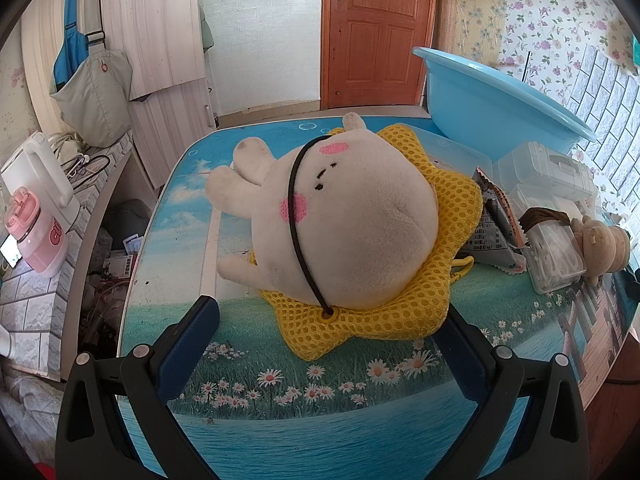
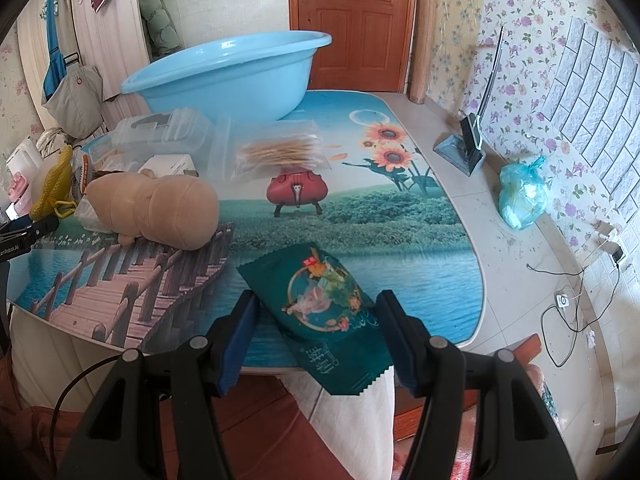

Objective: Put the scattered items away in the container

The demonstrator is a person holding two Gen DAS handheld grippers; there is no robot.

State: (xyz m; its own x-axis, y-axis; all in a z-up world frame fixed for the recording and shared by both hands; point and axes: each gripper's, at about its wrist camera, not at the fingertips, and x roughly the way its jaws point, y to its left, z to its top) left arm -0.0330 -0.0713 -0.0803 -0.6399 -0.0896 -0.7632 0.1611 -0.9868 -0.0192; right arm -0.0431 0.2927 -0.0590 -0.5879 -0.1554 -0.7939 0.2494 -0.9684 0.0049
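A white plush rabbit [image 1: 344,216] lies on a yellow mesh star bag [image 1: 384,320] on the picture-printed table [image 1: 320,432]. My left gripper [image 1: 332,320] is open, its fingers either side of the bag's near edge. The light blue basin [image 1: 492,112] stands at the far right; it also shows in the right wrist view [image 2: 228,76]. My right gripper [image 2: 320,308] is open around a dark green snack packet [image 2: 324,312] that overhangs the table's near edge. A tan plush toy [image 2: 156,210] lies left of it.
Clear plastic boxes [image 1: 548,172], a snack packet [image 1: 496,228] and a box of swabs [image 1: 556,256] lie right of the rabbit. A zip bag of sticks [image 2: 280,152] lies before the basin. A kettle [image 1: 40,176] and pink bottle [image 1: 36,236] stand on a left counter.
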